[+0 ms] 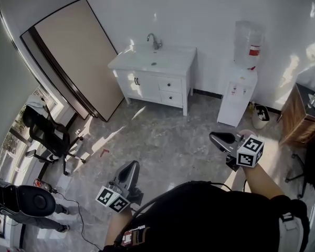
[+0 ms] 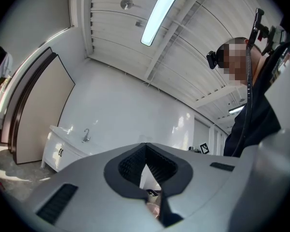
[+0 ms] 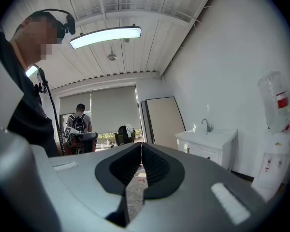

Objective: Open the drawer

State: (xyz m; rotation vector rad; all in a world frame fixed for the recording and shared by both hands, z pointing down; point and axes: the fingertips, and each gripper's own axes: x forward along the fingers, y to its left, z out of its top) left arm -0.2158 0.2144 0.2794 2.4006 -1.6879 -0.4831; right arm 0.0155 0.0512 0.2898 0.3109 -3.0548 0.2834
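Note:
A white vanity cabinet (image 1: 147,85) with a sink and tap stands against the far wall. On its right side are two shut drawers, the upper drawer (image 1: 170,84) above the lower drawer (image 1: 171,98). My left gripper (image 1: 133,165) is far from the cabinet, over the floor at the lower middle, shut and empty. My right gripper (image 1: 213,137) is held at the right, also shut and empty, well short of the cabinet. In the left gripper view the cabinet (image 2: 63,148) is small at the left beyond that gripper (image 2: 145,145). The right gripper view has it (image 3: 208,146) to the right of that gripper (image 3: 141,144).
A water dispenser (image 1: 240,88) stands right of the vanity, with a small bin (image 1: 260,115) and a wooden cabinet (image 1: 299,114) further right. A large board (image 1: 73,56) leans on the left wall. An office chair (image 1: 50,135) is at the left. A person (image 3: 79,122) stands by the window.

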